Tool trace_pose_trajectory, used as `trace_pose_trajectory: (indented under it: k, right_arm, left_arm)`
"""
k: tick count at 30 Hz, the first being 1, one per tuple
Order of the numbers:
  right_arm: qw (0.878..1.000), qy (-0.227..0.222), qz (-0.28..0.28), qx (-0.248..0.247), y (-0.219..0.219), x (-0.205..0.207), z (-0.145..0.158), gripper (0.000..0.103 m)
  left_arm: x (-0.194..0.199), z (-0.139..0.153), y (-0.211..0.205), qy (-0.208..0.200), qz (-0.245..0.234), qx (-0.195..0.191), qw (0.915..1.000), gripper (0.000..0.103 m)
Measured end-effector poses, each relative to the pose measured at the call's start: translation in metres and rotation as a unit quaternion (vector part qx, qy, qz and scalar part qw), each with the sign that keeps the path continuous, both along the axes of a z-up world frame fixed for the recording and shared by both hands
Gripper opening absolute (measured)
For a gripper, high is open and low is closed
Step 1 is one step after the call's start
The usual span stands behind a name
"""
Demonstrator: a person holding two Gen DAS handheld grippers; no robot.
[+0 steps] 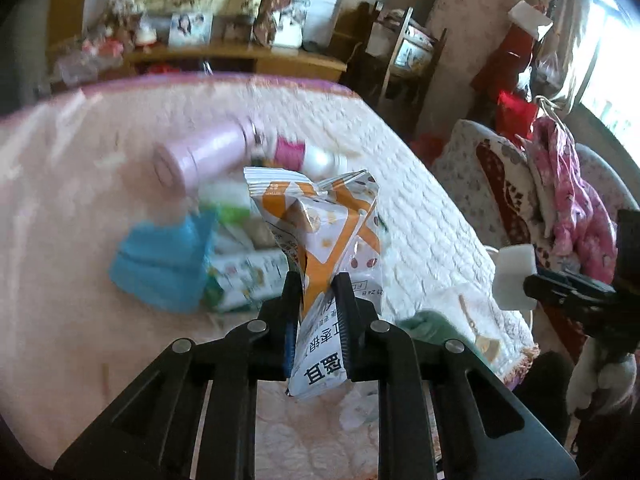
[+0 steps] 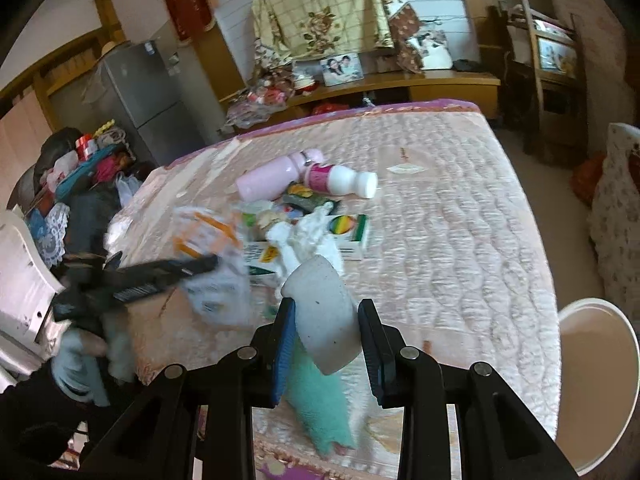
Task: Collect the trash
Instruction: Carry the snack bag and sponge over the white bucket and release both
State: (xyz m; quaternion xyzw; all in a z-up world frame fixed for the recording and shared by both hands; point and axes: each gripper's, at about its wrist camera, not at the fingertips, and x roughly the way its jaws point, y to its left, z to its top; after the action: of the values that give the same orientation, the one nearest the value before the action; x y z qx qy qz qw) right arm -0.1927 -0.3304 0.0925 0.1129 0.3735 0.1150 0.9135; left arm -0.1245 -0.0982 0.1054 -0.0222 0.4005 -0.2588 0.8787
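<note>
On the quilted bed [image 2: 460, 216], pink bottles [image 2: 272, 176], left hand-held gripper [image 1: 316, 292] clenching snack wrapper [image 1: 320, 232], right hand-held gripper [image 2: 326, 312] gripping sponge [image 2: 324, 312].

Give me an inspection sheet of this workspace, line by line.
Surface: pink quilted bed cover.
Job's things: orange-and-white snack wrapper; white foam block; a pile on the cover with a pink bottle, a white bottle with a pink label, a crumpled white tissue, a white carton with a green end and a blue face mask.
Clutter: mint green cloth at the near edge.
Grippers: left gripper shut on the wrapper; right gripper shut on the foam block.
Cables: nothing seen.
Surroundings: white round bin beside the bed, grey fridge, wooden shelf.
</note>
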Motion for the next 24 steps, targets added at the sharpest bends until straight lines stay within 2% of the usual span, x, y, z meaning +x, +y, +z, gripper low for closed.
trace_pose_trajectory:
  k: [4,9,17,24]
  right_arm:
    - [0.999,-0.002,-0.033,0.007,-0.025,-0.007,0.002,0.031]
    - [0.997,0.002,-0.083,0.001,-0.066,-0.026,0.005,0.031]
    - [0.985,0.039,-0.166,-0.016,-0.142,-0.061,-0.009,0.032]
    - [0.97,0.078,-0.229,-0.005,-0.203,-0.081,-0.043,0.032]
  left_arm:
    - [-0.001,0.024,-0.011,-0.014,-0.007,0.002,0.9999,0.015]
    - [-0.015,0.034,-0.064,-0.018,-0.064,0.006,0.9977,0.015]
    - [-0.036,0.028,-0.178,0.011,-0.158,0.008,0.9873,0.015]
    - [-0.046,0.009,-0.259,0.042,-0.192,0.019,0.9804,0.015]
